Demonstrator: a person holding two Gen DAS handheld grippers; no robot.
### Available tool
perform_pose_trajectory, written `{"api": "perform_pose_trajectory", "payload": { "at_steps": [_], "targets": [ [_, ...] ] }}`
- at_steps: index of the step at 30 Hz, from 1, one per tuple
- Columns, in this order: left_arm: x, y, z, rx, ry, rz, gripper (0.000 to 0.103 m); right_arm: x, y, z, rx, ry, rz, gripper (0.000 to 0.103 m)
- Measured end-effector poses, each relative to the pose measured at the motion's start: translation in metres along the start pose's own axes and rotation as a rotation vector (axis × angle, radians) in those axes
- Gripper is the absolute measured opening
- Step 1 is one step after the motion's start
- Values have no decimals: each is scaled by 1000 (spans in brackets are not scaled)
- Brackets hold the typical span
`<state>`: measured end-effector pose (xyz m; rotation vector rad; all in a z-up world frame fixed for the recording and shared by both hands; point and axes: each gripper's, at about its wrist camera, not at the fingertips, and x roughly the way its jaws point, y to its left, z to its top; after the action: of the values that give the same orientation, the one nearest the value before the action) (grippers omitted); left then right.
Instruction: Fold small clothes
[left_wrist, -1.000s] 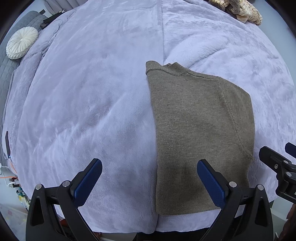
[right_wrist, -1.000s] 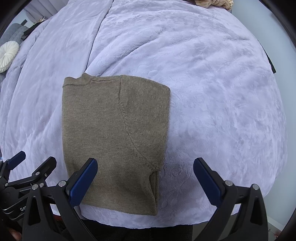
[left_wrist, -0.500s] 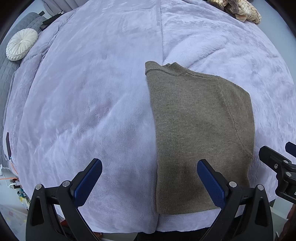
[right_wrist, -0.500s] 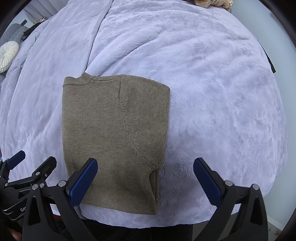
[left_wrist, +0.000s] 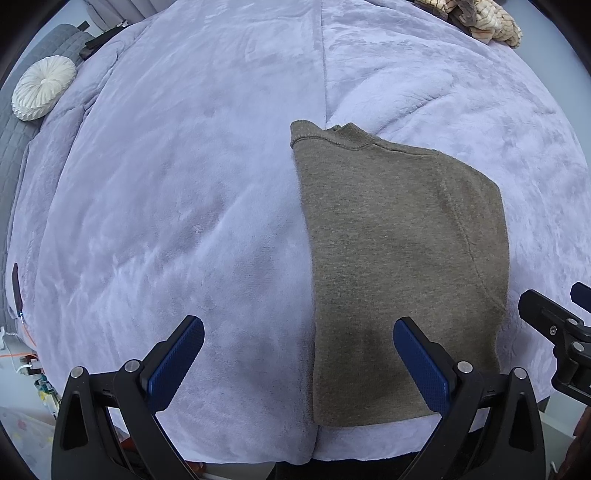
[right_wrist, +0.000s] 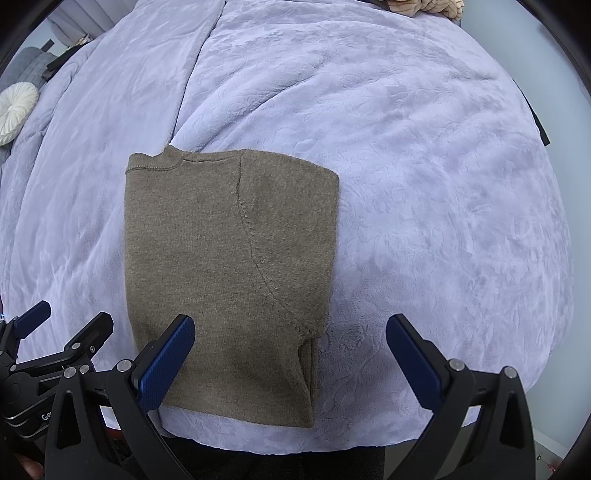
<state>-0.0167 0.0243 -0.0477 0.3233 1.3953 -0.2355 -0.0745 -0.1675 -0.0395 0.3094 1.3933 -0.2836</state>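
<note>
A small olive-brown knit sweater (left_wrist: 399, 258) lies folded lengthwise into a narrow rectangle on the lavender blanket, collar at the far end; it also shows in the right wrist view (right_wrist: 229, 269). My left gripper (left_wrist: 299, 362) is open and empty above the garment's near left edge. My right gripper (right_wrist: 291, 358) is open and empty above the garment's near right corner. Each gripper shows at the edge of the other's view.
The lavender plush blanket (left_wrist: 177, 206) covers the bed, with a seam running away from the collar. A round white cushion (left_wrist: 43, 88) lies at the far left. Beige knit clothing (left_wrist: 480, 18) lies at the far right. The bed's near edge is just below the grippers.
</note>
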Motion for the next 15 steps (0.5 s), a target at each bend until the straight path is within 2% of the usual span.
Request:
{"api": "perform_pose_trajectory", "payload": {
  "at_steps": [15],
  "targets": [
    [-1,-2,1,2,-1,4,103,0,1,0,-2,0,-3,103]
  ]
}}
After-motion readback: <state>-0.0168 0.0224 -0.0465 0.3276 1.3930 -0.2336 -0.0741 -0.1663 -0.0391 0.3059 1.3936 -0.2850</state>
